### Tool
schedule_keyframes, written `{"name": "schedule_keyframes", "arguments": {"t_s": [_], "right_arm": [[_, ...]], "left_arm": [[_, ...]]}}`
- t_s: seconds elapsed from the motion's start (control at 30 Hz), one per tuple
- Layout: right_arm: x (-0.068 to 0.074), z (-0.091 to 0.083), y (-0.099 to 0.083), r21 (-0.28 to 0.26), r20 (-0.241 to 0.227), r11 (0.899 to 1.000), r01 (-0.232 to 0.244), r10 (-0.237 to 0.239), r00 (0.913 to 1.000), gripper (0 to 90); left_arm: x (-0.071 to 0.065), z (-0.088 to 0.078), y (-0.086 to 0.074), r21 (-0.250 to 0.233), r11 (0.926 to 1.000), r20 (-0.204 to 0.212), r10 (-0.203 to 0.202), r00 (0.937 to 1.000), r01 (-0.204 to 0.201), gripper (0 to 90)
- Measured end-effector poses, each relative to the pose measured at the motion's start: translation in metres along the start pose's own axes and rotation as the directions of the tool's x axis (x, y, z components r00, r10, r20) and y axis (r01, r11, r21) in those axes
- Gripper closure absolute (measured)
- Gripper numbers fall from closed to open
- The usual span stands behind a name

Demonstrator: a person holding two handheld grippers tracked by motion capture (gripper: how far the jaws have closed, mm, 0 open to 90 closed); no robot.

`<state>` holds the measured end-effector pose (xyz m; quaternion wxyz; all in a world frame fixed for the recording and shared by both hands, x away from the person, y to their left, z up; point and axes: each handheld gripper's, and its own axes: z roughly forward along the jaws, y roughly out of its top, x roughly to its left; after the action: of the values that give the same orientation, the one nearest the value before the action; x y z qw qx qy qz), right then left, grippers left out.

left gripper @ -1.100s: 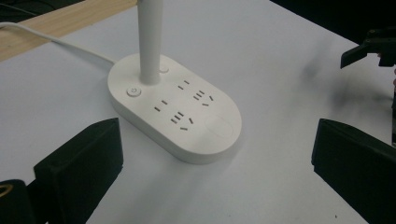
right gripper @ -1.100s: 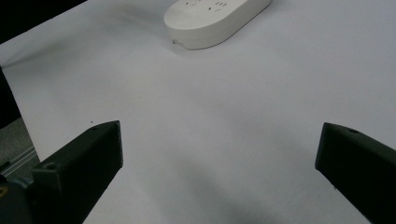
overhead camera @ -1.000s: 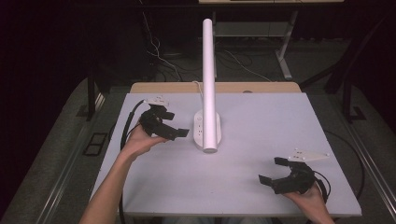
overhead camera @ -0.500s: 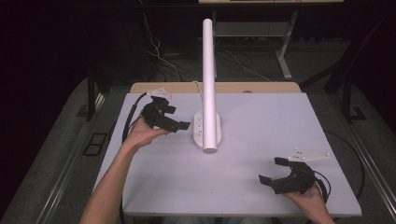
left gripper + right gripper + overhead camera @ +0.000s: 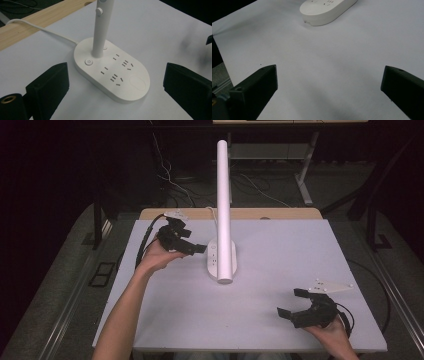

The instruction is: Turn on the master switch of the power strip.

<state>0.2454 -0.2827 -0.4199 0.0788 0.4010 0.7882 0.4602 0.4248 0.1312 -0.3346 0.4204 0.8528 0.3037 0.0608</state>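
Observation:
A white desk lamp stands mid-table: a tall round pole on an oval base with several sockets. In the left gripper view the base lies between the wide-apart jaws, and its round power button sits at the foot of the pole. My left gripper is open just left of the base, holding nothing. My right gripper is open near the table's front right over bare table, with the base's end far ahead.
The white table has a wooden strip along its back edge. The lamp's white cord runs from the base toward that strip. Dark floor with cables and stand legs surrounds the table.
My left gripper has moved away from the person and slightly right, closing in on the lamp base. The right gripper has stayed where it was.

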Motion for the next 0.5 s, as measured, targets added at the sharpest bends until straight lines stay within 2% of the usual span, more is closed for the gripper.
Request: {"name": "schedule_keyframes", "arguments": {"t_s": [0.37,0.5], "right_arm": [[0.000,-0.001,0.000,0.000,0.001,1.000,0.000,0.000,1.0000,0.2],[-0.001,-0.001,0.000,-0.001,0.000,1.000,-0.002,0.002,1.0000,0.2]], "left_arm": [[0.008,0.010,0.012,0.015,0.9999,-0.027,0.000,0.9996,0.001,13.5],[0.011,0.016,0.013,0.013,0.9997,-0.028,-0.021,0.9994,0.021,14.5]]}}
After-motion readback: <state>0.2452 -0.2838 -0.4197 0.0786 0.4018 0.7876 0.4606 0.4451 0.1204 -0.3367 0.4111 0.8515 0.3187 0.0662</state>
